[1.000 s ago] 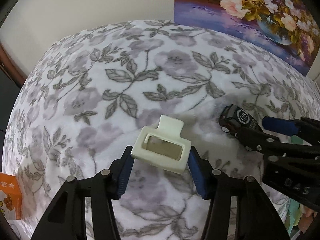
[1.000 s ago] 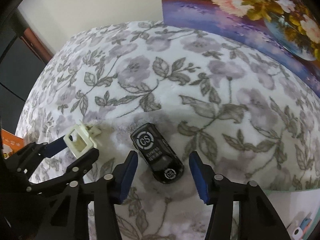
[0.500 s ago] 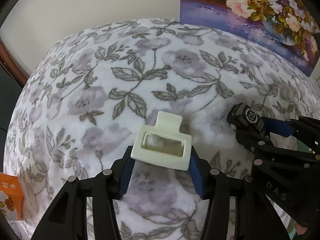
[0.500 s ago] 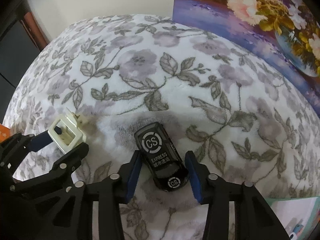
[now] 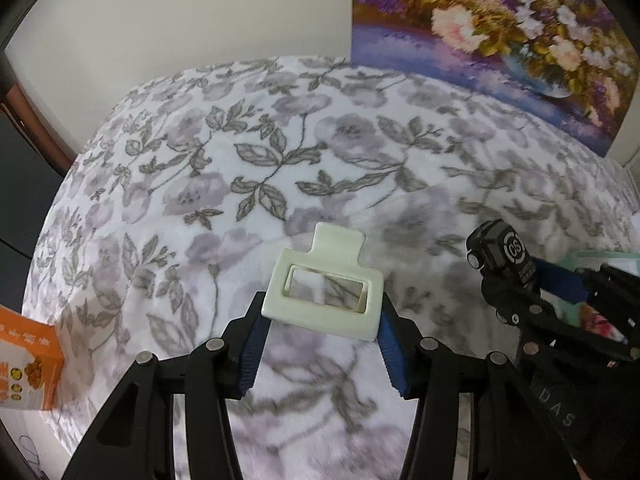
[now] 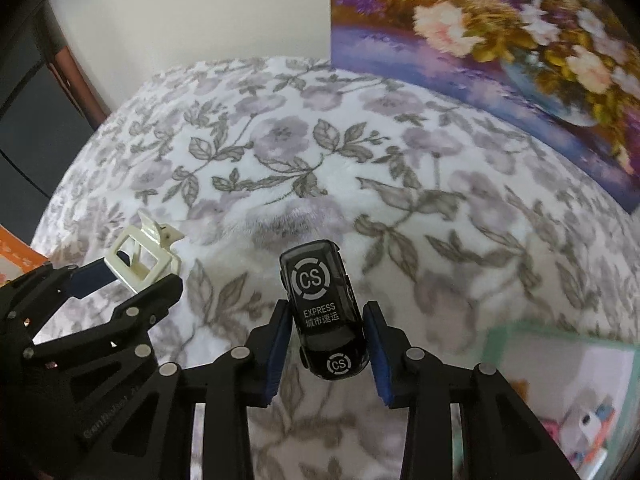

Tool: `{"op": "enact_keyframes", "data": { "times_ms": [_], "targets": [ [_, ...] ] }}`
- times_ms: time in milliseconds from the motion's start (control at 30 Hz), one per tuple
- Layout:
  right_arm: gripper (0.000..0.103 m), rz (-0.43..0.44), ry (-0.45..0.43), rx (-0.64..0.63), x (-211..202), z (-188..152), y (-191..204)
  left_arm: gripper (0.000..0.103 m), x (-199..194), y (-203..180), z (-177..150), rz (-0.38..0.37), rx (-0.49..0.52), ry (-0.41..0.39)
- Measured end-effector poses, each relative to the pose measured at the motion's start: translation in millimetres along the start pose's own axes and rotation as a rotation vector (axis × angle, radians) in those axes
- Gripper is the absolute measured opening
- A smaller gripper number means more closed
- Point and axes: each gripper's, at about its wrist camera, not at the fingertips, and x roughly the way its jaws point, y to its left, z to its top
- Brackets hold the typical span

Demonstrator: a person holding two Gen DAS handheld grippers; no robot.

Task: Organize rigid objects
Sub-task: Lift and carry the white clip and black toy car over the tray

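Right wrist view: the right gripper (image 6: 326, 342), just closed, now pinches the toy car (image 6: 322, 312), lifted beside the left gripper (image 5: 322, 334) pinching the cream clip (image 5: 324, 298)

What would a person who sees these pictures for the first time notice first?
First, the two held things: a black toy car marked "CS EXPRESS", clamped in the right hand-held gripper, whose jaws have just been closing on it, and a cream plastic frame gripped by the left hand-held gripper. Both are over a flowered blanket. Behind it, a bright flower painting leans on the wall.
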Motion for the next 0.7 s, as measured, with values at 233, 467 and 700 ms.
{"op": "enact_keyframes", "data": {
  "times_ms": [233, 467, 700],
  "targets": [
    [0.039, -0.002, -0.055, 0.078, -49.4, -32.7, -21.1, 0.053, -53.8, -25.3, -12.7, -0.015, 0.012, -0.052],
    [0.039, -0.015, -0.097, 0.177, -85.5, -74.5, -52.4, 0.053, -89.4, -65.5, -32.6, -0.045, 0.040, -0.078],
    [0.039, -0.031, -0.118, 0.323, -111.4, -116.3, -96.7, 0.053, -108.7, -114.7, -45.4, -0.058, 0.102, -0.080]
  ]
}}
